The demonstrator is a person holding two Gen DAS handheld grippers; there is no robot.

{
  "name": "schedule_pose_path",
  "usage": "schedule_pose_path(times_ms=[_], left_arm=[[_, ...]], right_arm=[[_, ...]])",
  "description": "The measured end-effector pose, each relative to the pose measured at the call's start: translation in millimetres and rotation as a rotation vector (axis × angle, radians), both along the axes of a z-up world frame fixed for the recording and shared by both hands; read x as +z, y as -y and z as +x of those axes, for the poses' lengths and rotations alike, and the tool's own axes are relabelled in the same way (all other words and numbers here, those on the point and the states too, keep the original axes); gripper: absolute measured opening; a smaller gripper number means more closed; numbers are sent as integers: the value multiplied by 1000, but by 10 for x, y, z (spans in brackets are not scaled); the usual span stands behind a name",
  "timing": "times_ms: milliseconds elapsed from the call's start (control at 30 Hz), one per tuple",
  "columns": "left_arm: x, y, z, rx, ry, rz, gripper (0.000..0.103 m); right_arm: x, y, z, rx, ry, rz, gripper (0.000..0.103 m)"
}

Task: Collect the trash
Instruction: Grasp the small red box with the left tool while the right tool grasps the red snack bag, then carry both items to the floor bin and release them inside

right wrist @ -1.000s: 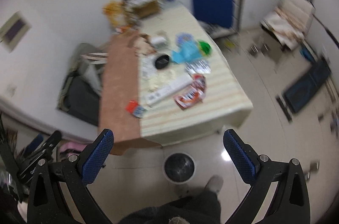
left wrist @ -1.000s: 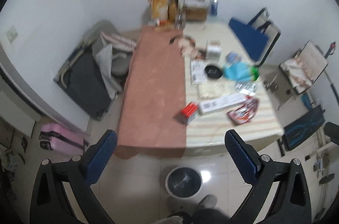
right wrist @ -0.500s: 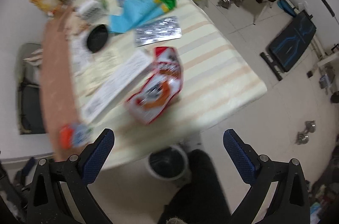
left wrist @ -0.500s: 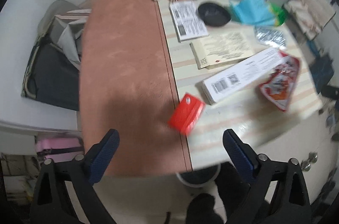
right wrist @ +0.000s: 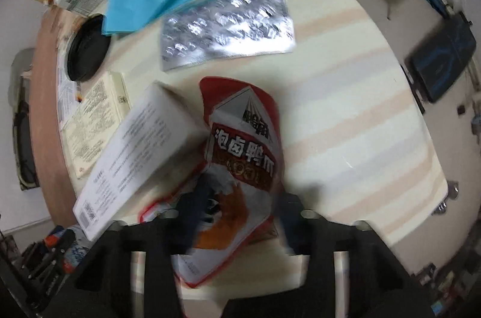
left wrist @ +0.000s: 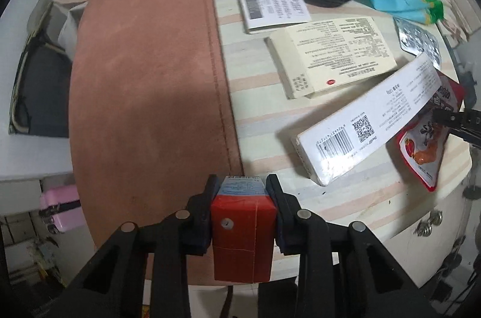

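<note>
A pink suitcase (left wrist: 61, 205) stands on the floor beside the table (left wrist: 144, 77); a dark exercise mat (right wrist: 442, 54) lies well apart from it.

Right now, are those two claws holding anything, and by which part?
Left gripper clamps the small red carton by its sides. Right gripper straddles the red snack bag; blur hides any grip.

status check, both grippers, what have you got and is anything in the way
Left gripper shut on red carton. Right gripper closing around red snack bag, grip unconfirmed, blurred. Long white box overlaps bag's edge.
</note>
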State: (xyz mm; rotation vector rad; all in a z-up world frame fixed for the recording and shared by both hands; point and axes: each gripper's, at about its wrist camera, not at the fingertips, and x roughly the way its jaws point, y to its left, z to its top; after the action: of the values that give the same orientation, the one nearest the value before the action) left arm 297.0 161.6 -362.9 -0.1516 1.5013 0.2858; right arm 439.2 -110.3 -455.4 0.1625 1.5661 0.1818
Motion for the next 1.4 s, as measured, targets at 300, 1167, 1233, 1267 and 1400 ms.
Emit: schedule_pose_path(times_ms=[300,1167,1233,1267,1400], left_arm=[[369,-106,-331,79,104,61,28],[-88,389,-2116,196,147,-255,28],[-491,400,-2182,219,107,-290,28],[-715,400,-2191,228,84,-309,28],[-1716,381,-2187,286,-7,-381,28]], right_arm=[[391,141,-168,-69,120,17,5],[587,238,-2734,29,135,110,0],[216,201,-2936,39,77,99,0],[33,198,-3000,43,54,93,0],[-836,74,-3245,79,-7,56,0]])
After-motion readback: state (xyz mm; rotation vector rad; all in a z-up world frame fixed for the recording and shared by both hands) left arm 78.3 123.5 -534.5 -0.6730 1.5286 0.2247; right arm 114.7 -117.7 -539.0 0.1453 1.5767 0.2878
